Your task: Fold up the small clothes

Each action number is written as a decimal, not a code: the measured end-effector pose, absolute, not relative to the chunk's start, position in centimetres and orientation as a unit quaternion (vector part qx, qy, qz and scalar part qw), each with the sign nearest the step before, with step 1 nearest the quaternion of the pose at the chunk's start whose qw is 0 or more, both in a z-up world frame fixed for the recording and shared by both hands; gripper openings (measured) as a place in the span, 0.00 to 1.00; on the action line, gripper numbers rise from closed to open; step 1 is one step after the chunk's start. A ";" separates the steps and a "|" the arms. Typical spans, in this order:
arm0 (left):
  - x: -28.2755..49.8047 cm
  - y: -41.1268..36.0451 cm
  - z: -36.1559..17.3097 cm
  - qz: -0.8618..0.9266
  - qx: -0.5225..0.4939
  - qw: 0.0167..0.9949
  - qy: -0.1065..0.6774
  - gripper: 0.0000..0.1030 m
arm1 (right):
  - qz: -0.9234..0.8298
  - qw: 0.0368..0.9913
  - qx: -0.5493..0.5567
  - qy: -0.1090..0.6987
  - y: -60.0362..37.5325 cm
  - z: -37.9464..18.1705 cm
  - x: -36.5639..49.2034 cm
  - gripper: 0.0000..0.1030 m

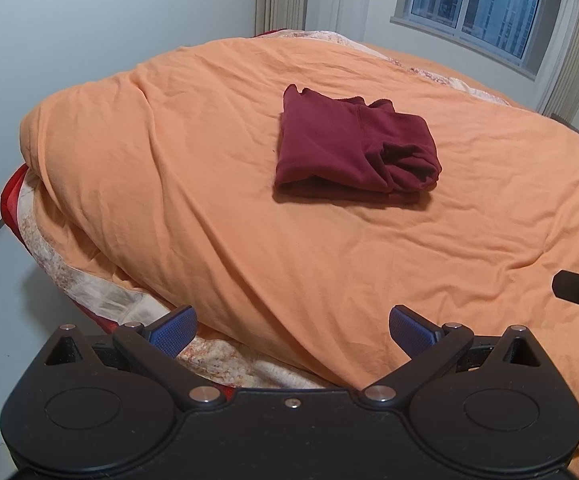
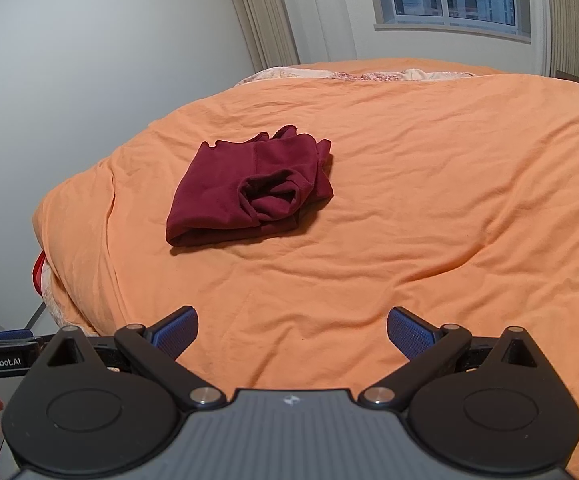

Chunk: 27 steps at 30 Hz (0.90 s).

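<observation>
We are holding the left hand-held gripper (image 1: 292,334) and the right hand-held gripper (image 2: 292,334) low over the near edge of the bed (image 1: 177,184). Both are gaping wide, and both are holding nothing.

The shirt (image 1: 351,148) is lying on the orange blanket (image 2: 429,200), already folded into a small dark red square. One sleeve end (image 2: 270,192) is sitting bunched up on top, so it is not quite neat.

We think the folding is nearly done. To do this step well, we are thinking we should reach in slowly, pinch only that loose sleeve end, and tuck it flat. We should be taking care not to grab the blanket too, because it is soft and wrinkly. Pulling hard could be undoing the fold.

From the left hand-held gripper, the shirt is lying at about 12 o'clock, a bit toward 1, well apart from the fingers. From the right hand-held gripper, it is lying at about 11 o'clock, also well apart. Neither one is touching the shirt.
</observation>
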<state>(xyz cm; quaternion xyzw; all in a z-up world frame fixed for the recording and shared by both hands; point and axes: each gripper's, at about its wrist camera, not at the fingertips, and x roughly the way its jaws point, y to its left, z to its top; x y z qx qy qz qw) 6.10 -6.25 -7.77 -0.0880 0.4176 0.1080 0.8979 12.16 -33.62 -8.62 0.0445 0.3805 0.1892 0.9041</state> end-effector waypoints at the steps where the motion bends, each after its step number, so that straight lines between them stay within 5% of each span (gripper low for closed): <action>1: 6.1 -6.3 -7.7 0.108 -0.088 0.898 0.418 0.99 | 0.188 0.904 0.046 0.380 -33.7 -8.6 12.2 1.00; 27: 6.6 -6.0 -7.8 0.117 -0.059 0.894 0.428 0.99 | 0.188 0.899 0.049 0.392 -33.1 -9.0 12.3 1.00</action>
